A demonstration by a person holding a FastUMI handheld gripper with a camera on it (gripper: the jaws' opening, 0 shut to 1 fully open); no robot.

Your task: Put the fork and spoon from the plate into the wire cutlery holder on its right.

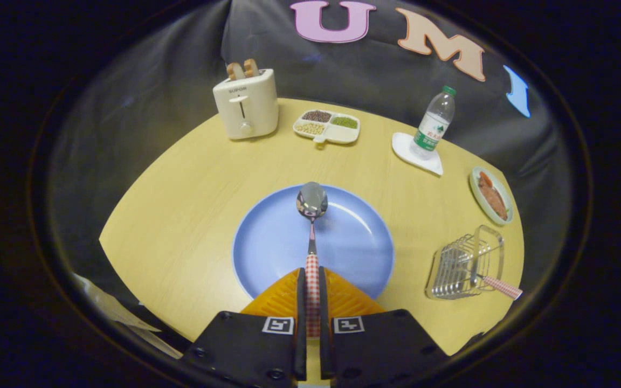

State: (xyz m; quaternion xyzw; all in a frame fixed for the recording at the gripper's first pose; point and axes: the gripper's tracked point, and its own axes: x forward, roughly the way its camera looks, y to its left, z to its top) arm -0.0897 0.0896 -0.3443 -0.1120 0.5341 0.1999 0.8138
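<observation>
- Gripping the spoon by its red-and-white checked handle, the gripper has its jaws squeezed narrow, with both fingers pressed on the handle from either side.
- Spoon points straight ahead of the fingers, with the shiny bowl out front over the far half of the blue plate. Can't really tell if the bowl is touching the plate or hanging a bit above it.
- Plate itself sits on the yellow wooden table, right ahead of the fingers, and looks bare apart from the spoon above it.
- Wire cutlery holder is off to the right of the plate, near it but not touching, close to the table's right edge.
- Fork handle, same checked pattern, is sticking out of the holder and leaning to the right, so the fork's already in there. The tines are hidden in the wires.
- Further back on the right there's a small green-rimmed dish with some reddish-brown food on it, just beyond the holder.
- Beyond that, a clear water bottle with a green cap stands upright on a white coaster.
- Back middle: a white divided tray with three compartments of beans or grains (dark, green and pale).
- Back left, just beside that tray: a cream toaster with two slices of toast poking out the top.
- Some paper-ish stuff lies off the table's near-left edge; too blurry to say what.
</observation>
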